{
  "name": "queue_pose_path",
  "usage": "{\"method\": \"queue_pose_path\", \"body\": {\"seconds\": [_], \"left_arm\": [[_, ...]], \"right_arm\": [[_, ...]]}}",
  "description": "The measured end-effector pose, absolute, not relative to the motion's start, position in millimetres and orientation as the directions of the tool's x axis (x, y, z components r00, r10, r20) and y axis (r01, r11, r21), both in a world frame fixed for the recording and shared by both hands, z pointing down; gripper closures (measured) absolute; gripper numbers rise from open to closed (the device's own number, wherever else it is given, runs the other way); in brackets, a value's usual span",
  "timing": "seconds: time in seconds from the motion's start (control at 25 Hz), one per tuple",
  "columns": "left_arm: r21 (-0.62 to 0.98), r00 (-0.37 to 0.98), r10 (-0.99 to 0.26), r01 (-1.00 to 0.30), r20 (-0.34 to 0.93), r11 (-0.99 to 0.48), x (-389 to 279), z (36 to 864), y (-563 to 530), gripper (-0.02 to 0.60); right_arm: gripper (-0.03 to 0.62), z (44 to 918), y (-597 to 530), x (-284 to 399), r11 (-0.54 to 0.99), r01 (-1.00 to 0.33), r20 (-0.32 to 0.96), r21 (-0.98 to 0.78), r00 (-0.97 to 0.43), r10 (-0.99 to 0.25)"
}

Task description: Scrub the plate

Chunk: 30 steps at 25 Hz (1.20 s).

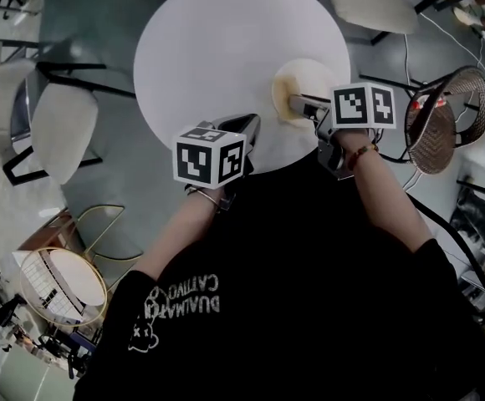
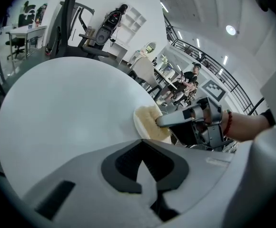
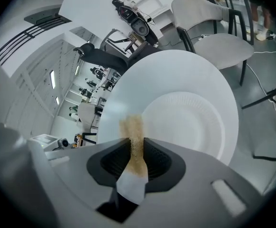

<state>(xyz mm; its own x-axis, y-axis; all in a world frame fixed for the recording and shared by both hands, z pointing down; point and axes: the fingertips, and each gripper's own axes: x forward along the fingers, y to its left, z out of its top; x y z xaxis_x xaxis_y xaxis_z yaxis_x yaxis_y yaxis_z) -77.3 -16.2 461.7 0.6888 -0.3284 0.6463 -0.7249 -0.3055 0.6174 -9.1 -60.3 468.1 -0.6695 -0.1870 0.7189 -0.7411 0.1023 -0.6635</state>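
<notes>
Right tongs (image 3: 134,150) were clamped on a tan scrub pad (image 3: 132,127), its tip hanging at the plate's near rim; the plate (image 3: 190,122) sat on the round white surface (image 1: 226,48), close to the edge. Left tongs (image 2: 142,163) were pressed together, empty, off to the plate's left (nothing pinned it). A hard sideways scrub could skate that light plate off the edge

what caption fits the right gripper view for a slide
Jaws of the right gripper shut on a tan pad, white plate on the round table beyond
</notes>
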Motion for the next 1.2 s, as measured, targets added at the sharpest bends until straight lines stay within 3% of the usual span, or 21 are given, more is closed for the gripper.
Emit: {"method": "queue_pose_path", "body": {"seconds": [0.6, 1.2], "left_arm": [[0.623, 0.716, -0.256, -0.694, 0.649, -0.361, -82.9, 472.4, -11.8, 0.581], [0.627, 0.749, -0.127, -0.624, 0.650, -0.467, -30.5, 475.6, -9.6, 0.581]], "right_arm": [[0.505, 478.2, -53.7, 1.4, 0.020, -0.761, 0.734, -0.648, -0.631, -0.252], [0.505, 476.3, -43.8, 64.1, -0.110, -0.756, 0.734, -0.646, -0.575, -0.360]]}}
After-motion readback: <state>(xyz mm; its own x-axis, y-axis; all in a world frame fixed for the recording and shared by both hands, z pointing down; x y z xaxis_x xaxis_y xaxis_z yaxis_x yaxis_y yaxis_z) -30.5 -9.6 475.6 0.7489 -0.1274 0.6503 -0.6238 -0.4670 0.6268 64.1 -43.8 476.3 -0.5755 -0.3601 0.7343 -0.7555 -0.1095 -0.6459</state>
